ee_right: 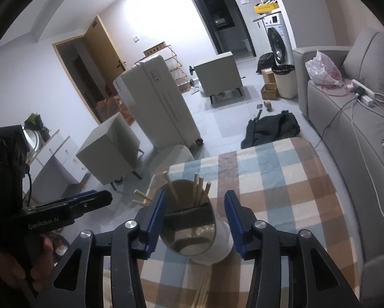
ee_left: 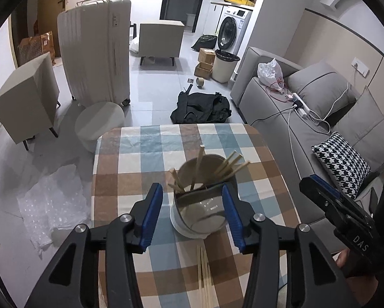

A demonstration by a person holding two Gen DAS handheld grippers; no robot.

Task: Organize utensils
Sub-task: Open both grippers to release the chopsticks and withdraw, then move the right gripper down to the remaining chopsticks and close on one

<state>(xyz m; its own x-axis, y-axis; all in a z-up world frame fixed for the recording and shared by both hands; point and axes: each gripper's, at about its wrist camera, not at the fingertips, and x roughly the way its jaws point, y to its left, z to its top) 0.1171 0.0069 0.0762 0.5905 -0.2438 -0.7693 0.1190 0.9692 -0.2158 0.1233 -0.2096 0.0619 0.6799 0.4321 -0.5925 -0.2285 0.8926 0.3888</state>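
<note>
A white utensil holder (ee_left: 199,213) with a divider stands on the checked tablecloth (ee_left: 140,159). Its far half holds several wooden chopsticks (ee_left: 228,165); its near half looks empty. More loose chopsticks (ee_left: 204,274) lie on the cloth just in front of it. My left gripper (ee_left: 193,214) is open and empty, its blue pads (ee_left: 151,215) on either side of the holder without touching it. In the right wrist view the holder (ee_right: 199,231) with chopsticks (ee_right: 199,192) sits between my open, empty right gripper (ee_right: 194,222). Loose chopsticks (ee_right: 202,292) lie below it.
The right gripper (ee_left: 346,213) shows at the right in the left wrist view; the left gripper (ee_right: 63,210) shows at the left in the right view. A grey sofa (ee_left: 307,118) runs along the table's right side. A round stool (ee_left: 99,123), suitcase (ee_left: 97,51) and black bag (ee_left: 201,109) stand beyond.
</note>
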